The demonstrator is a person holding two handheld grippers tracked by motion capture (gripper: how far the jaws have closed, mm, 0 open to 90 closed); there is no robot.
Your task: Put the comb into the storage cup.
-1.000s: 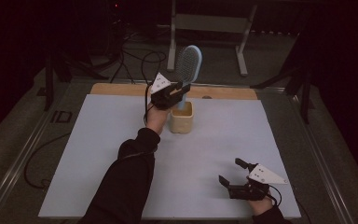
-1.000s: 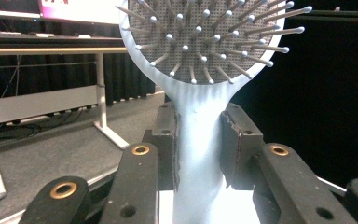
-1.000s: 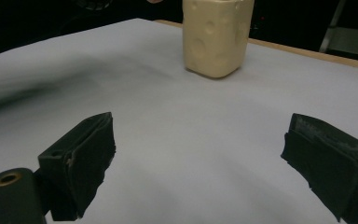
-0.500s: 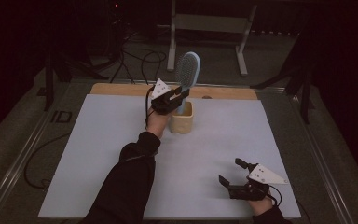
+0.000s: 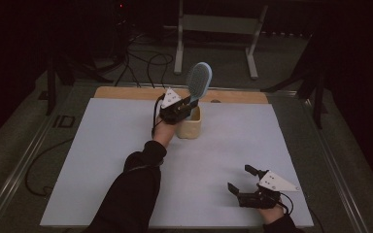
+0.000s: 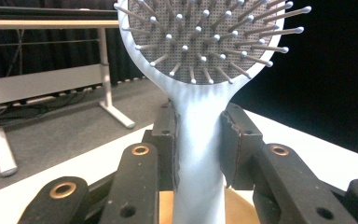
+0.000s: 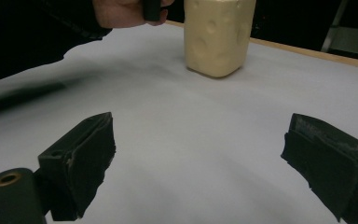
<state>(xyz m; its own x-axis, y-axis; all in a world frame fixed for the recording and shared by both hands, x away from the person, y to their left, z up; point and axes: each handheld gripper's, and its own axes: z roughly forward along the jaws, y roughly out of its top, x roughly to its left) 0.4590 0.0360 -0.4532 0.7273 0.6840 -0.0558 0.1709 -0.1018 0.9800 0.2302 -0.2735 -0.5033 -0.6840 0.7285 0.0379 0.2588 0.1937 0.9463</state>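
Observation:
A light blue paddle hairbrush (image 5: 198, 80) stands upright, bristle head up, with my left gripper (image 5: 187, 108) shut on its handle (image 6: 198, 140). Directly under it stands a cream holder (image 5: 190, 127) with dimpled sides, at the far middle of the white sheet. The handle's lower end reaches down at the holder's mouth; how deep it goes is hidden by the jaws. My right gripper (image 5: 240, 178) rests low at the near right of the sheet, open with nothing between its pads (image 7: 81, 154). It faces the cream holder (image 7: 216, 35) across bare sheet.
The white sheet (image 5: 102, 160) covers the table, and a wooden strip (image 5: 126, 92) runs along the far edge. A grey metal stand (image 5: 218, 24) and floor cables (image 5: 141, 58) lie beyond the table. Metal rails run along both sides.
My left gripper has come down with the hairbrush, bringing the handle closer to the cream holder. The right gripper has stayed where it was.

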